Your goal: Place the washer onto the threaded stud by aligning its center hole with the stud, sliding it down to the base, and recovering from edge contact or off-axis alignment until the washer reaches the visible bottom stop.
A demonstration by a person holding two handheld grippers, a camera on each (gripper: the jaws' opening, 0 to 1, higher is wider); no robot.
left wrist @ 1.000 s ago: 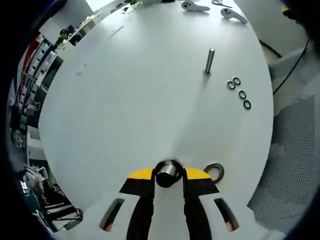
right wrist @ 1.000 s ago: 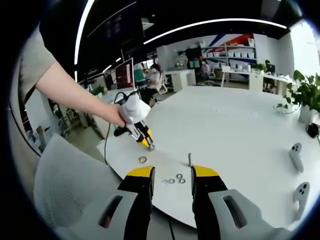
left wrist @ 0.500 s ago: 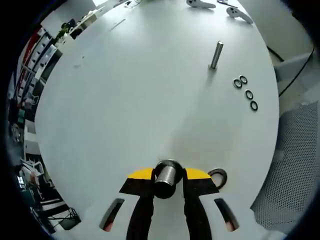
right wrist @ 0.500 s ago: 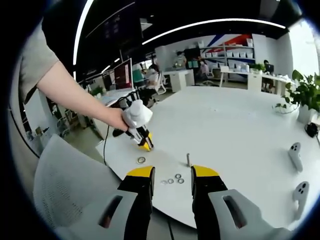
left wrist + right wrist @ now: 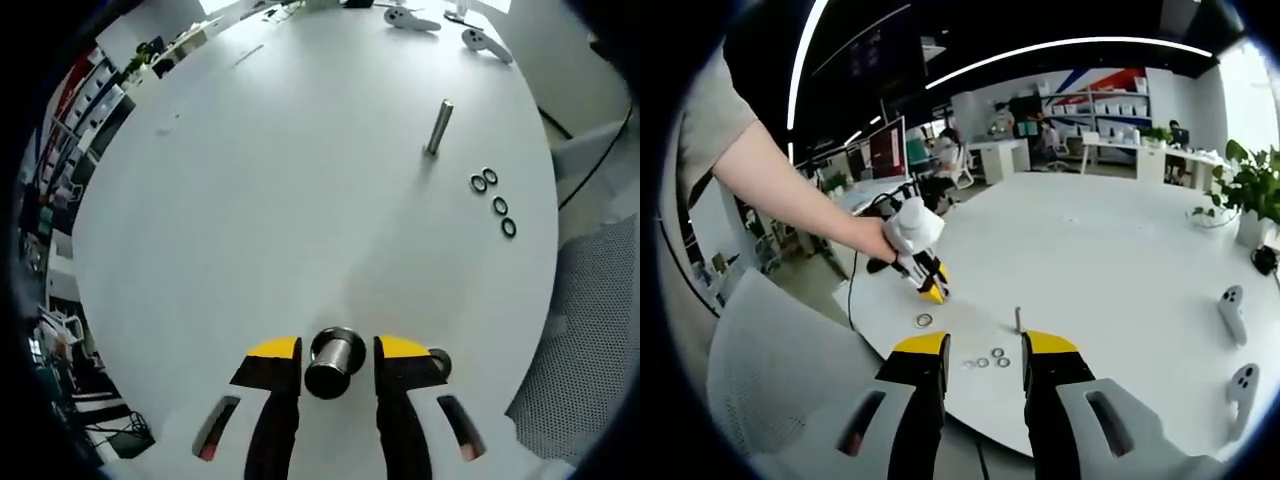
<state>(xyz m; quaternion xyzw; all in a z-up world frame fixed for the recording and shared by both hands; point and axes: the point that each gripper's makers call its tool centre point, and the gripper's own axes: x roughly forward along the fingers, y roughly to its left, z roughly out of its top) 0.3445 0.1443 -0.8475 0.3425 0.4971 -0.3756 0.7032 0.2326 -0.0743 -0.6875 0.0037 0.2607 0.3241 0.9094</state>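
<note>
Looking along left gripper (image 5: 338,350): holding its yellow-tipped jaws parted on either side of a short metal cylinder (image 5: 335,365) standing on the white table (image 5: 250,200), showing thin gaps on both sides, so not clamping. Spotting the washer (image 5: 439,361), a grey flat ring, lying on the table just beside the right jaw, partly hidden. Seeing it in the right gripper view too, lying flat near the table's edge. Noting the slim threaded stud (image 5: 438,126) standing upright well apart, bare, with four small dark rings (image 5: 494,200) lying near it. Keeping right gripper (image 5: 985,345) jaws spread, gripping nothing, hovering near the table's edge.
</note>
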